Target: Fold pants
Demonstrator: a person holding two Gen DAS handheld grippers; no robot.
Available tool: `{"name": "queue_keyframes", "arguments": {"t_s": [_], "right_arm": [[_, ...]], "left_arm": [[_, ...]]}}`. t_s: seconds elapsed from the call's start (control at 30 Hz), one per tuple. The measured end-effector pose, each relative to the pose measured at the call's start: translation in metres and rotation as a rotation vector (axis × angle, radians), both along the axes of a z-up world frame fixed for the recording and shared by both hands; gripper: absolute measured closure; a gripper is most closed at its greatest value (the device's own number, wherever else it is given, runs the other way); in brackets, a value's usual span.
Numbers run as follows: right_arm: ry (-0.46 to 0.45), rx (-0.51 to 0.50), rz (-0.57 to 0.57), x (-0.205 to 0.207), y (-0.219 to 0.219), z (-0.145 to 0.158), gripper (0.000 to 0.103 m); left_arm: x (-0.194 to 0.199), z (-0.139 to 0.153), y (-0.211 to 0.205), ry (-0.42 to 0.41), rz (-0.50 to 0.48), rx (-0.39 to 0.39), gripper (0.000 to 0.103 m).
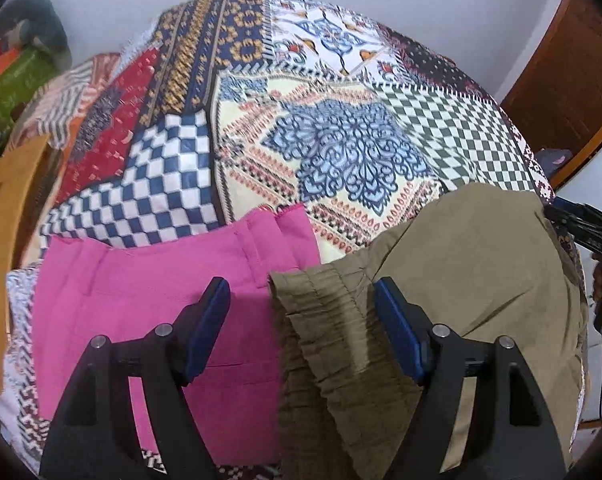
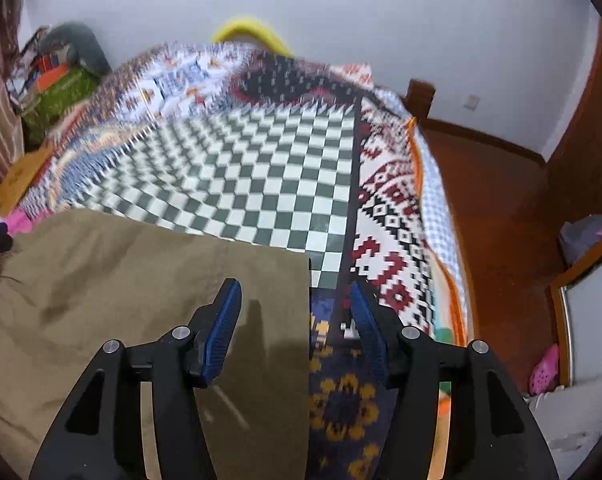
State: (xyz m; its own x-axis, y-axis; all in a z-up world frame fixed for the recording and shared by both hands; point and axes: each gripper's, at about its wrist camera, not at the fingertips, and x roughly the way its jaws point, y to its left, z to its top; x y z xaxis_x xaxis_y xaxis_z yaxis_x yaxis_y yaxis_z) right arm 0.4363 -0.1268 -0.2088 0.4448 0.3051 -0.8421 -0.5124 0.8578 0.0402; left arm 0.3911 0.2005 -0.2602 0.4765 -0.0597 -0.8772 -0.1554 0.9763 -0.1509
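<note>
The left hand-held gripper [image 1: 301,304] hangs with its jaws spread wide and nothing between the pads; below it lie the gathered waistband of the olive pants [image 1: 461,272] and, just beside it, a pink garment [image 1: 149,280]. Only the left wrist view shows that pink garment in full and the waistband's ruffled edge touching it. The right hand-held gripper [image 2: 295,312] is also open and empty, poised over the straight far edge of the olive pants [image 2: 141,280], one finger above the cloth and the other above the bedspread [image 2: 261,168]. Only the right wrist view shows that edge, the wooden floor [image 2: 501,220] beside the bed and a pink shoe [image 2: 545,368] by the wall. The pants lie flat on the patterned bedspread [image 1: 341,140], spanning both views.
</note>
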Motion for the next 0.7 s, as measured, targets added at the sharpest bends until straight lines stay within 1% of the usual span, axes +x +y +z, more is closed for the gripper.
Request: {"name": "queue_keyframes", "arguments": {"t_s": [0.07,0.13,0.23,0.27,0.33,0.37,0.4,0.43,0.47,0.5,0.6,0.7], "right_arm": [[0.033,0.011,0.009,0.008,0.003,-0.009,0.051],[0.074,0.024,0.018,0.014,0.007,-0.019,0.051],[0.059,0.010,0.032,0.015,0.014,-0.022,0.052],[0.055,0.007,0.037,0.015,0.016,-0.022,0.064],[0.061,-0.007,0.039,0.018,0.019,-0.024,0.081],[0.054,-0.016,0.034,0.018,0.020,-0.024,0.084],[0.046,-0.020,0.038,0.017,0.020,-0.025,0.086],[0.030,-0.029,0.045,0.015,0.021,-0.024,0.092],[0.023,-0.032,0.048,0.014,0.022,-0.023,0.097],[0.011,-0.036,0.048,0.013,0.022,-0.022,0.097],[-0.031,-0.047,0.043,0.012,0.023,-0.017,0.099],[-0.072,-0.022,0.023,0.013,0.021,-0.005,0.099]], "left_arm": [[0.001,-0.005,-0.002,0.006,-0.008,-0.016,0.028],[0.004,-0.009,-0.002,0.017,-0.004,-0.019,0.025],[0.009,-0.015,-0.002,0.028,0.001,-0.038,0.024],[0.011,-0.017,-0.002,0.029,0.001,-0.044,0.024],[0.013,-0.019,-0.003,0.030,0.004,-0.054,0.024],[0.014,-0.020,-0.004,0.029,0.003,-0.058,0.025],[0.016,-0.021,-0.005,0.024,-0.003,-0.059,0.030],[0.016,-0.020,-0.007,0.016,-0.012,-0.053,0.035],[0.016,-0.018,-0.009,0.010,-0.027,-0.035,0.036],[0.015,-0.016,-0.012,0.004,-0.038,-0.017,0.040],[0.015,-0.011,-0.015,-0.006,-0.056,0.025,0.046],[0.015,0.005,-0.012,-0.042,-0.045,0.058,0.048]]}}
